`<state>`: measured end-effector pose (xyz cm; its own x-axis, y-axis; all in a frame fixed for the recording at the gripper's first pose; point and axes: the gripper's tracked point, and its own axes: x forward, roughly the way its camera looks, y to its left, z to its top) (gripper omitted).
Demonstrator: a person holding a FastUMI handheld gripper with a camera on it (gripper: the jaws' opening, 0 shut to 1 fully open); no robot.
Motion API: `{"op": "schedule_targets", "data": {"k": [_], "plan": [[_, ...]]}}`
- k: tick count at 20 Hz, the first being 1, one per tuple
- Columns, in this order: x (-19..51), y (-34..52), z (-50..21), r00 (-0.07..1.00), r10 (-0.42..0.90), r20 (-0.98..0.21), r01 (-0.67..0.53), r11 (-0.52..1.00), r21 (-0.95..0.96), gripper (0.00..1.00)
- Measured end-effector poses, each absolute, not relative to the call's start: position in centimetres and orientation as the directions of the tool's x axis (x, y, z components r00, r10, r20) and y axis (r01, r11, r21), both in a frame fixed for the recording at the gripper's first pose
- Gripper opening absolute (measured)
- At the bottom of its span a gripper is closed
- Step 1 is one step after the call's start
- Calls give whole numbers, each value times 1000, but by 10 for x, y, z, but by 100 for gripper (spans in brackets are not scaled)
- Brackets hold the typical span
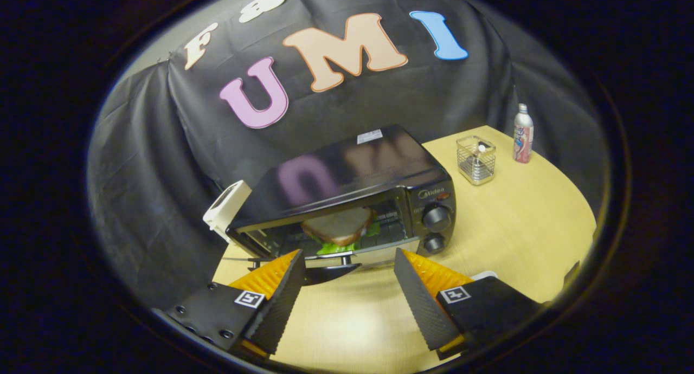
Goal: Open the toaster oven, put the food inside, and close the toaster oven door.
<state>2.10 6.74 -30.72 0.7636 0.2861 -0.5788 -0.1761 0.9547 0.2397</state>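
Toaster oven (347, 200) sits on the pale wooden bench (515, 233), near the middle, backed up against the black cloth wall. Its door (331, 265) looks dropped open toward the gripper, the glass panel lying low and nearly flat in front of the cavity with a dark handle along its front edge, though the blur there makes the exact angle hard to judge. Inside the cavity lies the food, a sandwich (339, 227) with a brown bread slice on top and green leaf showing beneath it.

Judging from this, the opening is done and the food is already placed; what is left is to lift the door and press it closed.

The gripper (347, 279) is held low over the bench with its jaws wide apart and nothing between them. The open door and the sandwich lie just ahead of the fingertips, roughly centred in the gap, the door's front edge close to the tips and the sandwich a little beyond.

Two control knobs (436, 218) sit on the oven's right side. Farther back on the bench stand a clear glass holder (476, 160) and a slim bottle (523, 134), well apart from the oven. A white object (227, 208) rests against the oven's left rear corner.
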Motion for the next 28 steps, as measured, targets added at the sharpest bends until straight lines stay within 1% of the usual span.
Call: {"op": "schedule_targets", "data": {"k": [10,13,15,17,23,28], "plan": [[72,80,-299,831,269,-487,-180,958,221,100],[71,79,-296,834,262,-485,-176,960,218,100],[70,76,-292,838,236,-492,-179,971,161,99],[68,80,-272,852,230,-470,-208,973,98,99],[44,107,-177,906,271,-325,-294,955,-23,98],[32,116,-113,943,274,-191,-288,956,-51,98]]}}
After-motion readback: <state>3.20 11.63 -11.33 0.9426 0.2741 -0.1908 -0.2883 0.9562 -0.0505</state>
